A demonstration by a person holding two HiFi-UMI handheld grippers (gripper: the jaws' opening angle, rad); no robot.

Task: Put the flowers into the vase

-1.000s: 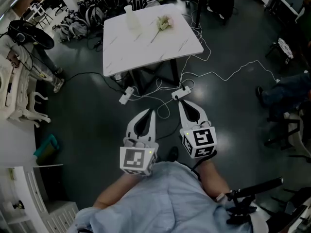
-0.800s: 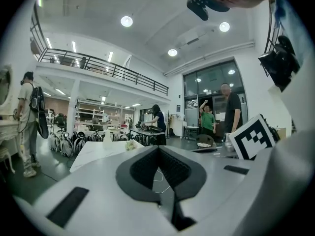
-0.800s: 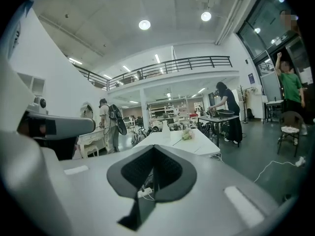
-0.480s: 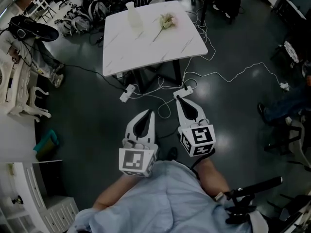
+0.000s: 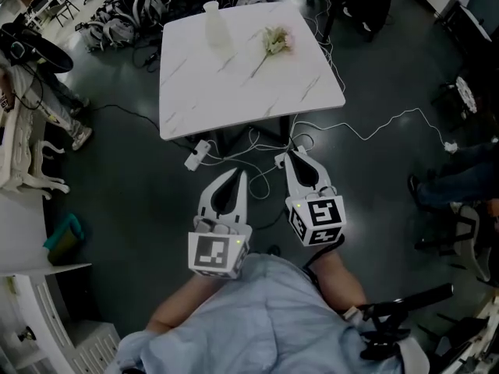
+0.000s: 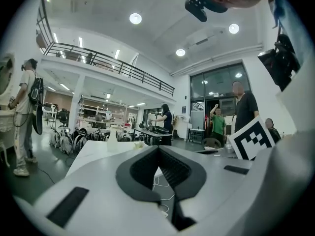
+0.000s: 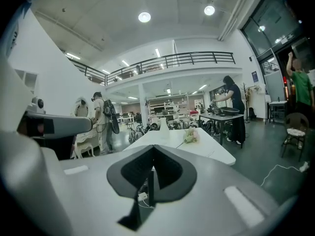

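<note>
A white marble table point(image 5: 234, 92) stands ahead of me on the dark floor. On its far side stands a pale translucent vase point(image 5: 212, 23). To the right of the vase lies a pale pink flower point(image 5: 275, 42), its stem running toward me. Both grippers hover over the floor short of the table's near edge. The left gripper point(image 5: 242, 175) is shut and empty, and so is the right gripper point(image 5: 290, 157). In the right gripper view the flower point(image 7: 191, 135) and vase point(image 7: 164, 124) show beyond the shut jaws. The left gripper view shows the vase point(image 6: 112, 134) on the table point(image 6: 93, 151).
Power strips point(image 5: 195, 154) and white cables point(image 5: 366, 131) lie on the floor under and beside the table. Bags and gear point(image 5: 132, 14) crowd the floor behind it. White ornate furniture point(image 5: 19, 154) and a standing person point(image 5: 39, 76) are at the left, and a seated person's legs point(image 5: 452, 181) at the right.
The table has come closer and sits lower in the head view. Both grippers have advanced toward it together, still shut and empty.
</note>
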